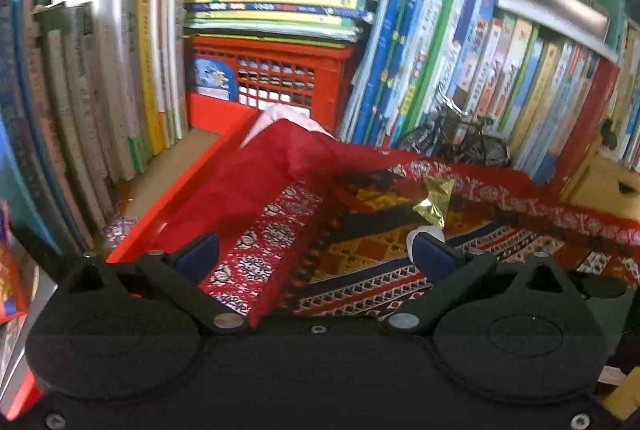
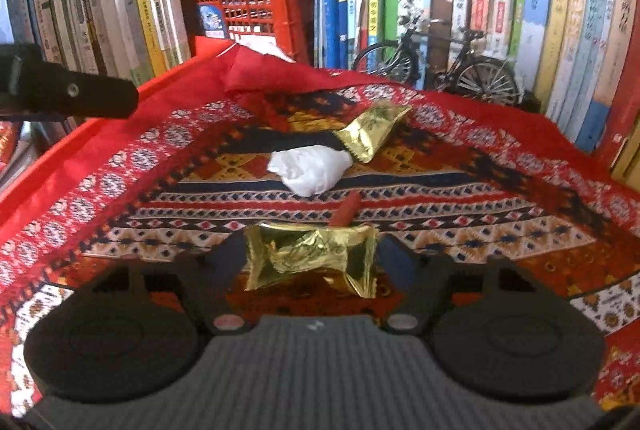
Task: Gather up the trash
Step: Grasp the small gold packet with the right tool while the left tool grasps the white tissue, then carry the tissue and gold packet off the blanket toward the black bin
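Foil wrapper [image 2: 310, 256], light and crinkly, sat between your spread right gripper [image 2: 308, 262] fingers; pinching its crumpled middle seemed best. Left gripper [image 1: 316, 254] was open too.

The left gripper [image 1: 316, 254] hovers over a red patterned woven cloth [image 1: 360, 250], its jaws spread wide with blue pads [image 1: 198, 256]. A crinkled gold foil wrapper [image 1: 434, 201] lies on the cloth just beyond the right pad. Behind stand a red plastic lattice crate [image 1: 276, 77], rows of upright books [image 1: 460, 69] and a small black model bicycle [image 1: 460, 137].
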